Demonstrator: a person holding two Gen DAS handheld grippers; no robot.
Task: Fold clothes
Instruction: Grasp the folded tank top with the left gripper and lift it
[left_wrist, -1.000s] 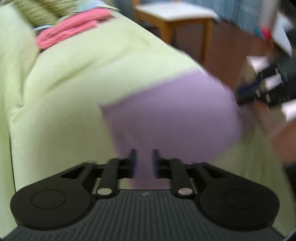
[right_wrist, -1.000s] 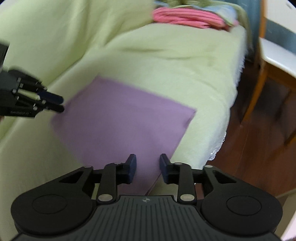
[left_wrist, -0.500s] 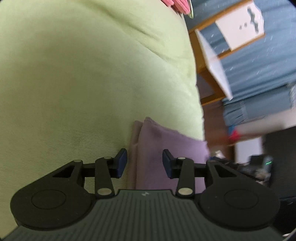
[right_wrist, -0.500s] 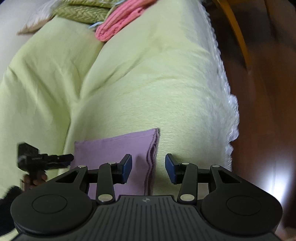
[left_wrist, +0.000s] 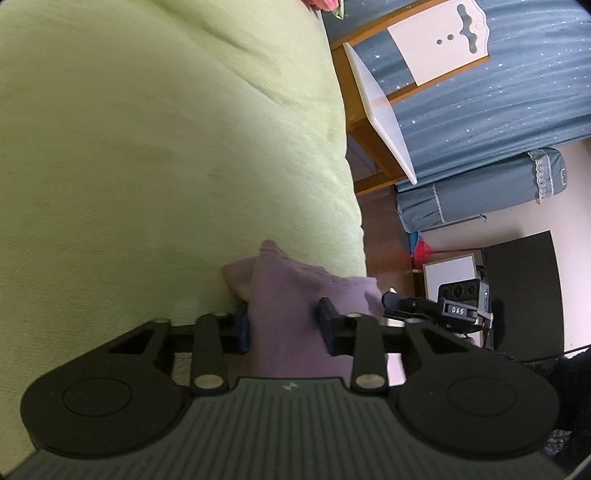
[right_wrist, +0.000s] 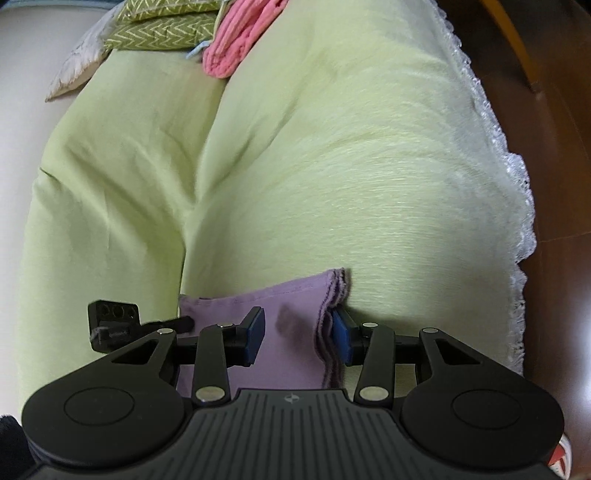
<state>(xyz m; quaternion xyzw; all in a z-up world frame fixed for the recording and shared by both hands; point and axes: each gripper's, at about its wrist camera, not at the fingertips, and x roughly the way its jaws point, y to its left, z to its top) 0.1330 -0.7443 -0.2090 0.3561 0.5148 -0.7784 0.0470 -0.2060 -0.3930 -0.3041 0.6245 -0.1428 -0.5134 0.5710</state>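
A folded purple cloth (left_wrist: 291, 295) lies on the light green sofa cover (left_wrist: 147, 147). My left gripper (left_wrist: 282, 328) is open, its fingers on either side of the cloth's near corner. In the right wrist view the same purple cloth (right_wrist: 288, 317) shows its stacked folded edges at the right. My right gripper (right_wrist: 297, 336) is open, with its fingers straddling that layered edge. The right gripper (left_wrist: 417, 306) shows in the left wrist view, and the left gripper (right_wrist: 122, 325) shows in the right wrist view.
Folded pink clothes (right_wrist: 240, 40) and green patterned cushions (right_wrist: 166, 29) lie at the sofa's far end. A wooden chair with a white seat (left_wrist: 380, 110) stands by the sofa. The lace edge (right_wrist: 517, 221) of the cover hangs over a brown floor (right_wrist: 554, 110).
Both grippers have come down low to the folded purple cloth and opened wider around its two ends. The cloth went from a flat spread to a smaller folded stack.
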